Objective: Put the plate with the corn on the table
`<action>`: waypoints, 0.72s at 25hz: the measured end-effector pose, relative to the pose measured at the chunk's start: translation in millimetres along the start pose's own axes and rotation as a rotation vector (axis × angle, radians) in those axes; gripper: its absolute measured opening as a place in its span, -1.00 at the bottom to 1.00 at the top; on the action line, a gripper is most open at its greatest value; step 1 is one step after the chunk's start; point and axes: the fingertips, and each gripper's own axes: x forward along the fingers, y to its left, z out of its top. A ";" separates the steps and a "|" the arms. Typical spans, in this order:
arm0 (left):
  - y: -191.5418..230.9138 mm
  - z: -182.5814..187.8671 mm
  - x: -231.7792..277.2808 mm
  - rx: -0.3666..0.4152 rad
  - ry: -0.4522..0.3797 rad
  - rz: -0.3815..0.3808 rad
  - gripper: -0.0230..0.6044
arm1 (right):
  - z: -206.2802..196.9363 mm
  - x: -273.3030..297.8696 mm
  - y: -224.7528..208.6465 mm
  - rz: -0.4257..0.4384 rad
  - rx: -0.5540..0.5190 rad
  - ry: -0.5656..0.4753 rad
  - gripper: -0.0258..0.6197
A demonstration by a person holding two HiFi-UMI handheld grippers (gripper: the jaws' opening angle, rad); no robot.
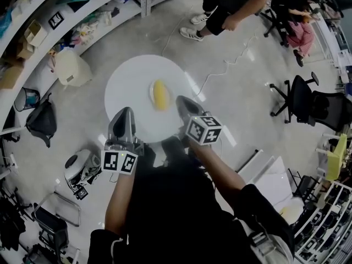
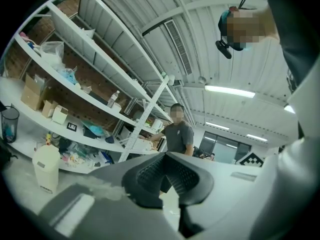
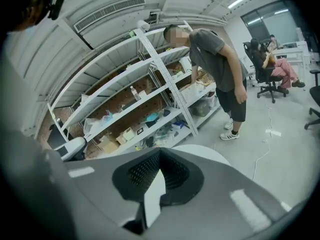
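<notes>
A yellow corn cob (image 1: 160,94) lies on a small plate (image 1: 152,93) near the middle of the round white table (image 1: 129,81). My right gripper (image 1: 180,100) is shut and holds nothing; its tip hovers just right of the plate, apart from it. In the right gripper view the right gripper (image 3: 160,151) has its jaws together, with the table (image 3: 202,151) beyond them. My left gripper (image 1: 124,114) is over the table's near edge, left of the plate. The left gripper (image 2: 167,156) shows its pads meeting on nothing.
A person (image 1: 234,4) stands beyond the table and another person (image 1: 301,33) sits at the far right. A black office chair (image 1: 308,100) stands to the right. A white cable (image 1: 223,73) runs across the floor. Shelves (image 1: 55,21), a white canister (image 1: 71,67) and a bin (image 1: 26,99) are at left.
</notes>
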 end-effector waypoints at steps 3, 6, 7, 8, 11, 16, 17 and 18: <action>-3.6 3.6 -5.2 0.004 -0.003 -0.008 -0.91 | 8.3 -11.7 8.2 0.001 -0.015 -0.036 -0.89; -8.2 8.7 -8.4 0.007 -0.012 -0.016 -0.91 | 15.6 -22.7 16.4 0.010 -0.021 -0.068 -0.89; -9.7 10.4 -9.0 0.009 -0.014 -0.020 -0.91 | 17.3 -25.9 18.9 0.013 -0.025 -0.077 -0.89; -11.2 11.8 -9.7 0.012 -0.017 -0.023 -0.91 | 18.4 -28.9 21.2 0.016 -0.028 -0.086 -0.89; -15.4 15.6 -12.3 0.018 -0.023 -0.034 -0.91 | 21.3 -38.0 28.1 0.024 -0.031 -0.110 -0.89; -24.7 20.6 -13.7 0.019 -0.027 -0.050 -0.91 | 31.5 -54.3 38.4 0.040 -0.042 -0.151 -0.89; -25.9 20.7 -13.5 0.020 -0.027 -0.054 -0.91 | 33.5 -56.9 40.1 0.043 -0.046 -0.159 -0.89; -26.8 21.0 -12.8 0.021 -0.028 -0.057 -0.91 | 35.4 -58.7 41.5 0.046 -0.051 -0.165 -0.89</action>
